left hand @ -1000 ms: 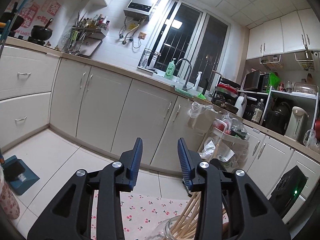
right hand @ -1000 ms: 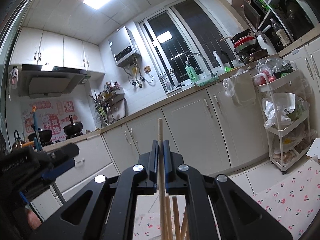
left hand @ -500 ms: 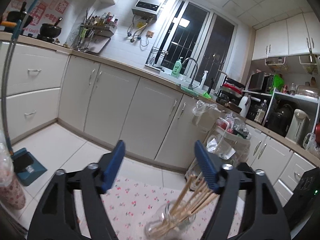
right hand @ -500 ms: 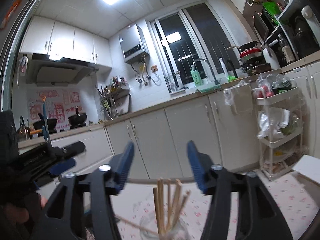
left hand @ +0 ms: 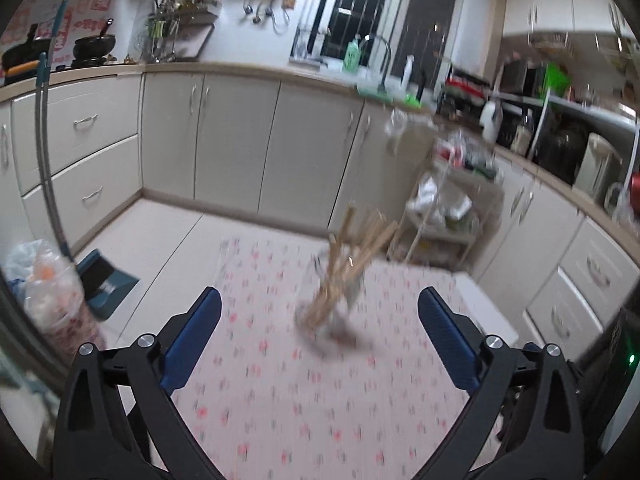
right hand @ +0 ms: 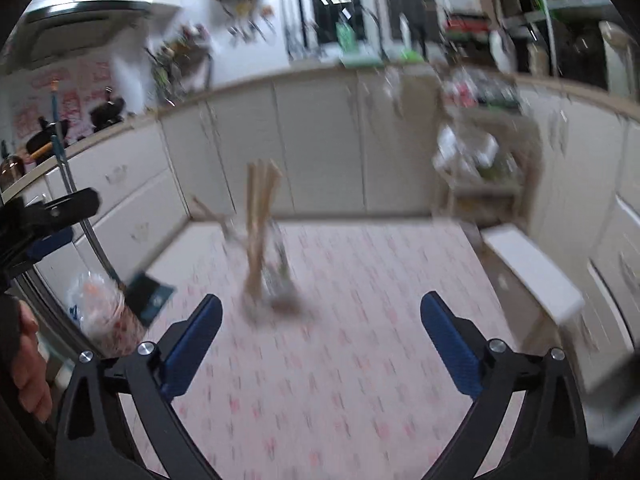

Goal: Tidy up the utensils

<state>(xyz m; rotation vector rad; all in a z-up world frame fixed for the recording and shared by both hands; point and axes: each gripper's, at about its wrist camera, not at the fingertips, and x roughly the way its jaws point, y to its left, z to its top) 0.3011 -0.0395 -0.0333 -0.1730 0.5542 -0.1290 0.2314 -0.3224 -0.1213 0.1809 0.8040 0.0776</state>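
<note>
Left gripper (left hand: 319, 328): jaws opening, wide apart, nothing between them. Glass jar (left hand: 334, 300) of wooden chopsticks (left hand: 356, 244) stands on the cherry-print tablecloth (left hand: 280, 400) at 12 o'clock, ahead of the fingertips, apart. Right gripper (right hand: 321, 334): jaws opening, empty; jar at 11 o'clock, clear of the pads. Frames blurred.

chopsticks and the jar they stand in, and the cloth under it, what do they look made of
chopsticks: probably bamboo or wood, pale tan, matte, no gloss.
jar: likely clear glass, since the sticks and the cloth show through it; clear plastic is possible, as blur hides the rim.
cloth: looks like printed fabric or vinyl, pink-white with small red motifs, lying flat; blur leaves the weave unclear.
</note>
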